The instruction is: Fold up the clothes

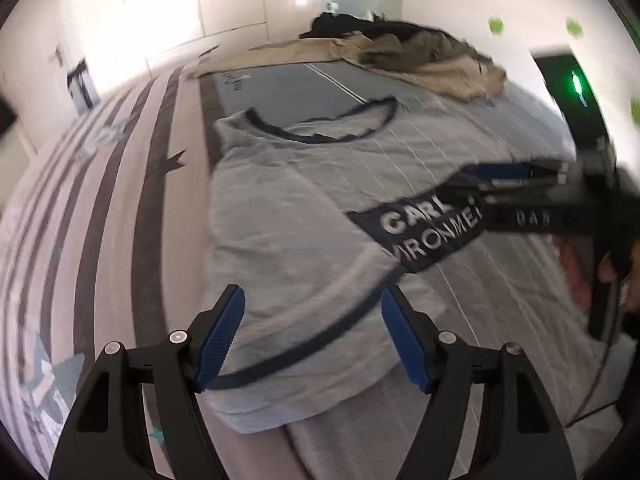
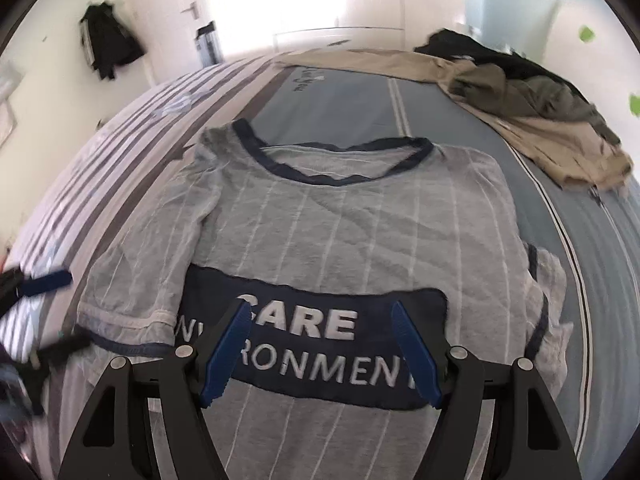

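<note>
Grey T-shirt spread flat on a bed, front up, dark blue collar at the end away from the cameras. Thin pale stripes down the cloth; across the chest a dark blue band with white letters, partly hidden by the near fingers. One sleeve folded in over the shirt's body on the side toward the striped bedding, its blue-edged hem running slantwise across the cloth in the left wrist view.

Left gripper hanging over that folded sleeve edge, jaws well apart, blue pads clear of the cloth on either side, nothing clamped. Somewhat blurred there, so contact with the fabric below hard to judge.

Right gripper hanging over the shirt's lettered band, jaws likewise apart, nothing between the pads but the shirt lying beneath them. Same gripper seen from the side in the left wrist view, over the band's end of the shirt, held by a hand at the frame's edge.

Beyond the shirt's collar, a heap of tan and olive clothes with something black on top, well apart from the shirt. Farther still, a white door and dark clothing hung on the wall.
</note>
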The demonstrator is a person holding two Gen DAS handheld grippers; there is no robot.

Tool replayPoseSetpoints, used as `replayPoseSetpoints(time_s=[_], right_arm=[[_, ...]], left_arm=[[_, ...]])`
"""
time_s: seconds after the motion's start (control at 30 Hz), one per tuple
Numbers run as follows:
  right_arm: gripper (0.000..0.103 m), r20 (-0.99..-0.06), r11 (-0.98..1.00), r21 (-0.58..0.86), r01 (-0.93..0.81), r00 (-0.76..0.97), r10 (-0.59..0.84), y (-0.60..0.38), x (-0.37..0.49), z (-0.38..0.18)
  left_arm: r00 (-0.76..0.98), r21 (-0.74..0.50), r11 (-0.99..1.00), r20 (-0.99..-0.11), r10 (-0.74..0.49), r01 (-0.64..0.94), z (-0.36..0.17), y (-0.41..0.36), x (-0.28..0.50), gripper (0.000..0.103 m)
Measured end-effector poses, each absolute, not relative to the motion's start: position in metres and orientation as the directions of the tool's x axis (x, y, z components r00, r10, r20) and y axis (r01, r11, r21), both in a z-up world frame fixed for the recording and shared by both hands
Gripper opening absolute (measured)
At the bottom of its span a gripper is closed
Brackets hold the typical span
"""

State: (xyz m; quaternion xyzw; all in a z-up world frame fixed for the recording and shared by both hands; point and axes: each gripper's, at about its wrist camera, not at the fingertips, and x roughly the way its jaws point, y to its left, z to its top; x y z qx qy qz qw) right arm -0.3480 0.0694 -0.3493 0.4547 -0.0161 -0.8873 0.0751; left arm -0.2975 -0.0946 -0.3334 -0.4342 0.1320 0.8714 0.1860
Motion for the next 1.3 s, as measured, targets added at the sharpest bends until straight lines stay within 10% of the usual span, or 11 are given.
replayPoseSetpoints(time_s=[0.1, 0.67, 0.83, 1.3], right_arm=[[0.070, -0.818, -0.994, 0.071, 0.082, -0.566, -0.105, 0.083, -0.343, -0.354], [0.070, -0.812, -0.989, 0.118, 0.085, -0.566, -0.145, 0.106, -0.328, -0.361], [0.070, -0.816, -0.990, 0.116, 0.084, -0.560, -0.143, 0.104, -0.329, -0.363], [0.070, -0.822, -0.992, 0.083, 0.095, -0.556, -0.122, 0.083, -0.338, -0.365]], left_arm=[[-0.509, 0.080, -0.878, -0.838, 0.198, -0.473, -0.348, -0.072, -0.300, 0.044], [-0.500, 0.113, -0.843, -0.843, 0.200, -0.527, -0.368, -0.076, -0.278, 0.044], [-0.540, 0.147, -0.857, -0.824, 0.170, -0.493, -0.369, -0.080, -0.288, 0.003], [-0.659, 0.165, -0.966, -0.752, 0.007, -0.198, -0.310, -0.207, -0.337, 0.003]])
